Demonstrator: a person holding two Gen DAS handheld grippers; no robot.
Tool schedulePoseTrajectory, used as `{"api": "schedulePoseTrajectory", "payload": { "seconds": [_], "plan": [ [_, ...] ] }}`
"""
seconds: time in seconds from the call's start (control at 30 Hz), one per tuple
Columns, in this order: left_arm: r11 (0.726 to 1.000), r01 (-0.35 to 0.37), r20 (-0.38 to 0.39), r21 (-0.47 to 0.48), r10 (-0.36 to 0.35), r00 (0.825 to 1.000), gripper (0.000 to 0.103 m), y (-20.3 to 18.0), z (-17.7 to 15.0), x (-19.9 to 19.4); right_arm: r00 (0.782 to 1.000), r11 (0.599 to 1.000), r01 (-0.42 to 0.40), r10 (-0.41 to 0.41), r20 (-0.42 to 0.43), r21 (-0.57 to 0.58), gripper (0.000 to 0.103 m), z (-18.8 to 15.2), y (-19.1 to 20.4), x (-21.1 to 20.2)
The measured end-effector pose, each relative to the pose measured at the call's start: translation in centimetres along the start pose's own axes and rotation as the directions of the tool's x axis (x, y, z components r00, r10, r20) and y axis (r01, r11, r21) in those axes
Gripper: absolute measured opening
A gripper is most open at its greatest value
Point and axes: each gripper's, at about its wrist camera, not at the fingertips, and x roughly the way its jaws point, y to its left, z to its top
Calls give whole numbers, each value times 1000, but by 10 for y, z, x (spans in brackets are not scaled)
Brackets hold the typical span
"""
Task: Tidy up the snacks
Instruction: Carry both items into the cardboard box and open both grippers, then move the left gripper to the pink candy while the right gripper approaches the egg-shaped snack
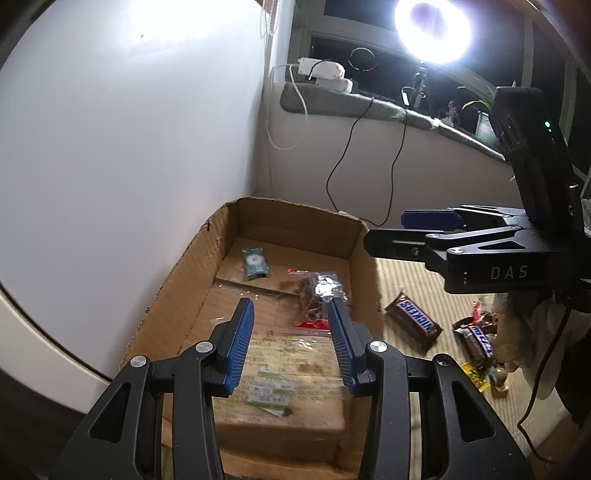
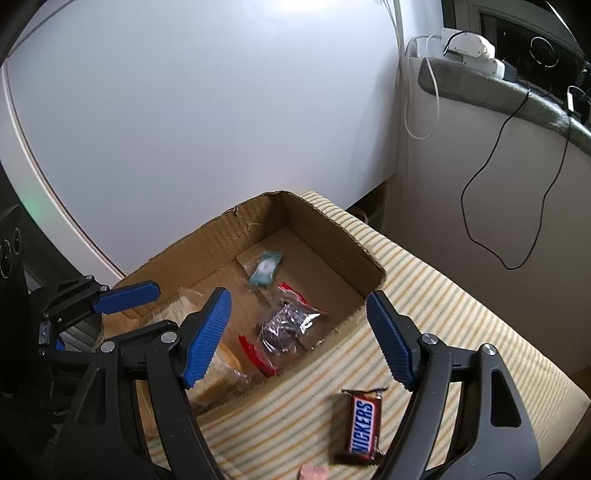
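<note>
Fingers [image 1: 242,343] of the left gripper [image 1: 291,343] are spread over the cardboard box [image 1: 184,280], nothing held; the right gripper [image 2: 299,339] is spread too. Next, the Snickers bar [image 2: 364,428] on the striped surface must be grasped.

Ring lamp [image 1: 432,27] glare, fisheye-bent edges, perhaps slight blur

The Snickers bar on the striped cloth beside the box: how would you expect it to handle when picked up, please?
The Snickers bar lies flat on the striped cloth, so it probably won't roll. Its glossy wrapper may be slippery under the pads. It looks compact, likely fairly stiff, though its crimped ends would flop.
</note>
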Motion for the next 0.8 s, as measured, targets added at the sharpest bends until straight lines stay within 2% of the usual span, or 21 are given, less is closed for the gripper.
{"api": "schedulePoseTrajectory", "payload": {
  "seconds": [0.37,0.8],
  "plan": [
    [998,56,28,22,-57,998,40,-32,-12,-24,998,999,36,-36,46,-9,78,-32,-5,-64],
    [989,140,-11,46,-140,990,43,-76,-37,-29,991,991,131,-131,39,0,78,-102,-20,-126]
  ]
}}
